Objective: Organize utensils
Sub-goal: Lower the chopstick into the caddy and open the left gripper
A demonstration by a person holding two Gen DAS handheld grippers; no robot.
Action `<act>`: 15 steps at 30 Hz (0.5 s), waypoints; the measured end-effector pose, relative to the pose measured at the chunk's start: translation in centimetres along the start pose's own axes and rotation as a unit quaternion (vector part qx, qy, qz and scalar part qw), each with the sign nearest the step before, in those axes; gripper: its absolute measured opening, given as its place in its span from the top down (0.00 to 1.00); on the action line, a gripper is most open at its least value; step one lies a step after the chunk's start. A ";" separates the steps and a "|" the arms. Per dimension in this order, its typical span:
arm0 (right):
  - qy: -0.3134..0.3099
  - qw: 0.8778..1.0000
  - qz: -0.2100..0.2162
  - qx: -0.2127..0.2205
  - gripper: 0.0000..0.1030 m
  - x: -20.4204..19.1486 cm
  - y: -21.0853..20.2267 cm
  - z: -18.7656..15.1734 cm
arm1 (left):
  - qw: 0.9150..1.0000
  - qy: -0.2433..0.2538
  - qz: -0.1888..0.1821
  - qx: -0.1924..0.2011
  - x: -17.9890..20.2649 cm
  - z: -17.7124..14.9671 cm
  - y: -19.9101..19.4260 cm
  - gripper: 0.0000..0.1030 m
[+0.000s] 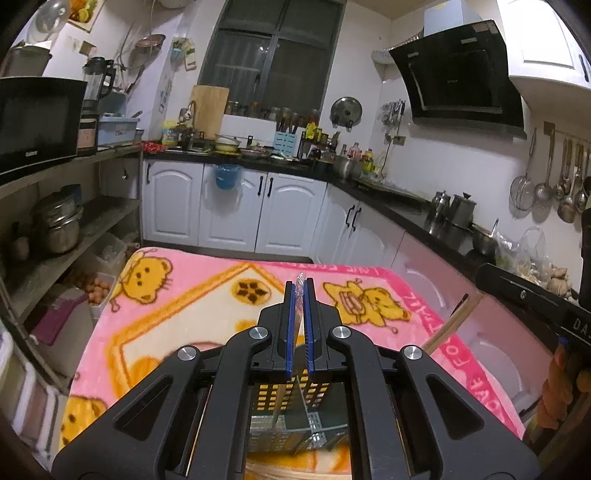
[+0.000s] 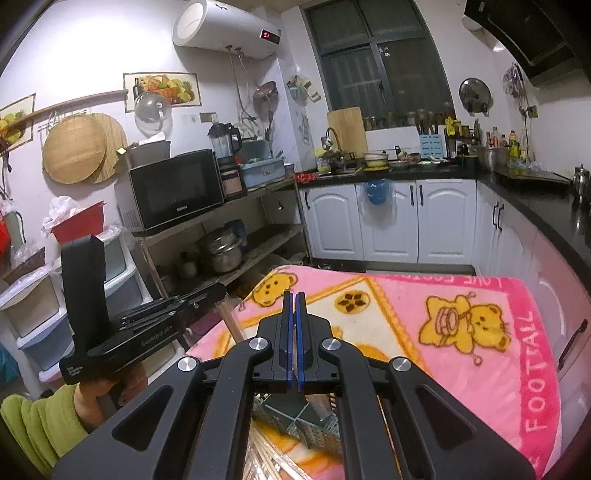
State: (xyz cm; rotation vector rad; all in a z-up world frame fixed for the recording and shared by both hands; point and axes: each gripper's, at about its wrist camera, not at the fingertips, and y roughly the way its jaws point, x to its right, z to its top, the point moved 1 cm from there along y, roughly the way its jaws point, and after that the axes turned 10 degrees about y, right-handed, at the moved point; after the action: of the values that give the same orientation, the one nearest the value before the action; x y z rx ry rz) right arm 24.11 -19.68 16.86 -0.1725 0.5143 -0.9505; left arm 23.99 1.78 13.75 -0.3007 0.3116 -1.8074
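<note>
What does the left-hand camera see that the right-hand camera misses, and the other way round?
Only the left wrist view shows the black range hood and the ladles hanging on the wall. Only the right wrist view shows the white water heater and the round woven trays on the wall. Both show the pink bear blanket, the microwave, the white cabinets and the dark window.

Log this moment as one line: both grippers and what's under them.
left gripper: shut on clear wrapper | right gripper: shut | underneath: perforated metal rack on pink blanket
</note>
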 end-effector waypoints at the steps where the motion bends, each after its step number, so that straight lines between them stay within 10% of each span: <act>1: 0.000 1.000 -0.001 -0.001 0.98 0.0 0.1 -0.1 | 1.000 0.000 0.001 -0.002 -0.1 -0.1 0.1 0.98; 15: 0.008 1.000 -0.025 -0.008 0.97 1.2 1.2 -1.2 | 1.000 0.002 0.019 -0.021 -0.8 -1.5 0.6 0.91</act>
State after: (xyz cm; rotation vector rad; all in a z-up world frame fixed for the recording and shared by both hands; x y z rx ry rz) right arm 24.92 -19.86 15.01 -0.1922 0.5334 -0.9966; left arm 24.20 2.46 12.12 -0.3192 0.3566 -1.7666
